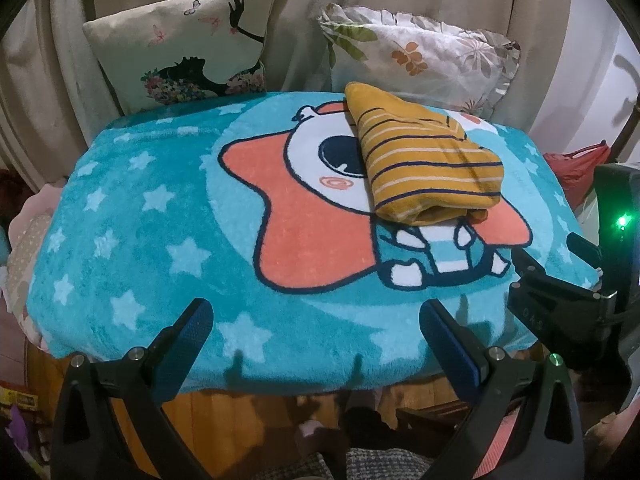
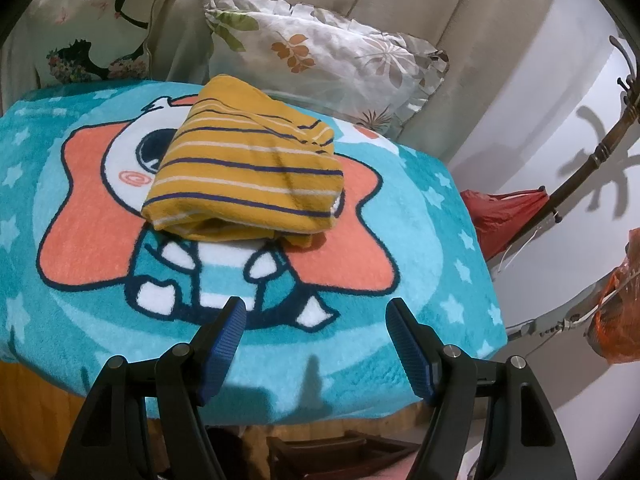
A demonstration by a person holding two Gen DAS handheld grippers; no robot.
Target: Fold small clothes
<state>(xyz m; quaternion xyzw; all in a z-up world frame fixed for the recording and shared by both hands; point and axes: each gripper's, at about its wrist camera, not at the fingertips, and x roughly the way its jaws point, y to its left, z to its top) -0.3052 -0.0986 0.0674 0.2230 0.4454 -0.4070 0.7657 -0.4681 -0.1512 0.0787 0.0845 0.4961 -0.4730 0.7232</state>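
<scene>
Folded striped garment [image 2: 246, 178] lies on the blanket [image 2: 460, 280], toward its far edge.
Left gripper [image 1: 316, 316] and right gripper [image 2: 314, 316] hover at the near edge, jaws apart, empty, well short of it.

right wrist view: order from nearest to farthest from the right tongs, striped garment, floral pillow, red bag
1. striped garment, folded on the blanket straight ahead of the right tongs.
2. red bag, off the blanket to the right.
3. floral pillow, behind the garment against the curtain.
</scene>
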